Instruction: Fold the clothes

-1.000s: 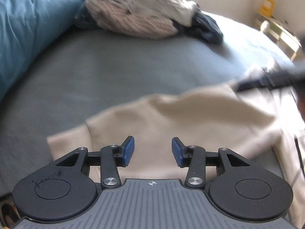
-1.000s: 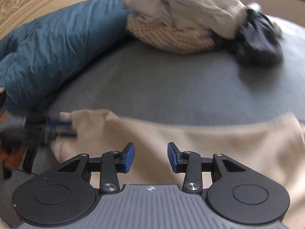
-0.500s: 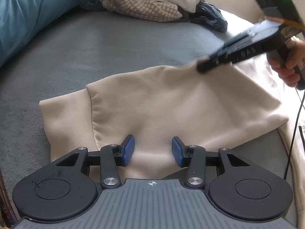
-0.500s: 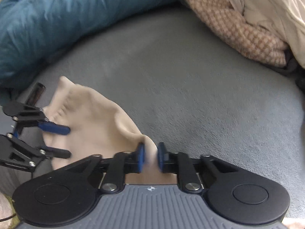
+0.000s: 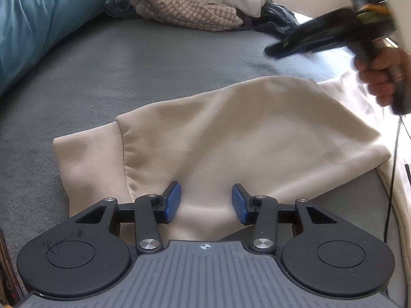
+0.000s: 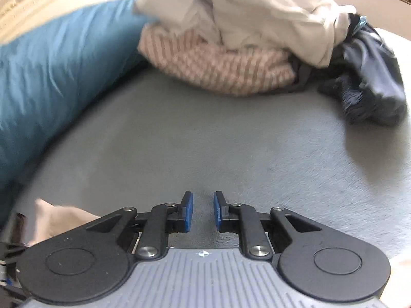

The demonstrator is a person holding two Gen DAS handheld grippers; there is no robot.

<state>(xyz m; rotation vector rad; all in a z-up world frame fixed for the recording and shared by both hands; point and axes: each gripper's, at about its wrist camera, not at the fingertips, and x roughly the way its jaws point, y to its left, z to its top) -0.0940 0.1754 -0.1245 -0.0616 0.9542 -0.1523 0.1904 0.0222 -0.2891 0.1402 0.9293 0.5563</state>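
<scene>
Two grippers: left gripper [image 5: 205, 202] parted right over cream garment [image 5: 231, 133], long axis crosswise; right gripper [image 6: 203, 211] opening, empty, seemingly farther off.

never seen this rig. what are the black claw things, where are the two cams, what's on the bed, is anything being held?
There is no robot here: a person holds a handheld two-finger gripper in each hand, and each carries a fisheye camera that looks forward along its blue-padded fingers.

In the left wrist view, the left gripper has its jaws apart over a beige garment spread on the grey bed cover, the pads not pressing on it. At upper right a hand holds the other tool.

In the right wrist view, the right gripper is over bare cover with nothing between its jaws, which are opening.

At the far side lie a pile of unfolded clothes and a blue duvet.

Nothing is held.
</scene>
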